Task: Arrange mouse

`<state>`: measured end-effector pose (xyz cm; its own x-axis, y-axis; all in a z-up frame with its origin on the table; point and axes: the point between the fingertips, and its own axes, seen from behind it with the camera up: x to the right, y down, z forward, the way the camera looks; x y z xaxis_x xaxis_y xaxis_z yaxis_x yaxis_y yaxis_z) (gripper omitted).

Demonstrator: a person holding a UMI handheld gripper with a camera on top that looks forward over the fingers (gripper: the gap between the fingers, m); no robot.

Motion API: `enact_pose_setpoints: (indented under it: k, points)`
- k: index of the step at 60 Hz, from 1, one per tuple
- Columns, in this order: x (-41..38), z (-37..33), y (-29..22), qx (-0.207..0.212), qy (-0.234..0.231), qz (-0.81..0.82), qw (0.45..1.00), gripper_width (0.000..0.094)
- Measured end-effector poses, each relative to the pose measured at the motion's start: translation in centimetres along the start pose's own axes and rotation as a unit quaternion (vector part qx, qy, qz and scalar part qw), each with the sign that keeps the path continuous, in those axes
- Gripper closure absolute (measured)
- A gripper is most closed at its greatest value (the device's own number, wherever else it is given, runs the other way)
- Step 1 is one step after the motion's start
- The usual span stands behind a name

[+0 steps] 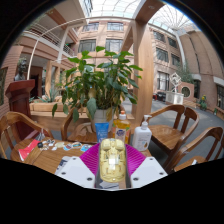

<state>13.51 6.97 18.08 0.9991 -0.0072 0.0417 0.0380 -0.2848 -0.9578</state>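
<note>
- Big atrium building fills the background beyond everything, glass roof above.
- Wooden bench sits just ahead of your fingers, with wooden chairs around it.
- Large leafy potted plant stands on the bench, past the fingers, dead ahead.
- Your hand-held gripper points forward over the bench; white fingers at the bottom, magenta pads on the inner faces.
- Something pale, glassy, yellowish sits between the pads; could be the mouse, can't confirm what it is. Pads look tight on both sides of it, so you're clamped on it.
- White pump bottle is on the bench, just beyond the right finger.
- Yellow-orange bottle is beside the pump bottle, near the plant base.
- Small clutter lies on the bench beyond the left finger, too small to name.
- Red item at the far left bench edge, unclear.
</note>
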Motion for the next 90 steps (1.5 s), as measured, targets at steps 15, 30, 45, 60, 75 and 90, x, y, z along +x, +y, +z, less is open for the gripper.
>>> enact_pose_setpoints:
  k: [15,30,45,60,75,90]
  points:
    - [-8.3,8.1,12.5,-0.127,-0.043,-0.008,0.991,0.0585]
    - [-9.7,9.1,16.2,-0.159,-0.047,0.002,0.986,0.0427]
    - [-8.7,2.6,10.9,-0.117,-0.031,-0.012,0.993,0.0076]
    - [-7.9,-9.3,5.0,-0.078,-0.02,-0.016,0.997,0.0082]
    - [-7.8,-19.5,2.5,-0.052,-0.011,-0.029,0.998,0.0084]
    - [-8.9,-25.6,2.1,-0.037,-0.016,-0.033,0.999,0.0083]
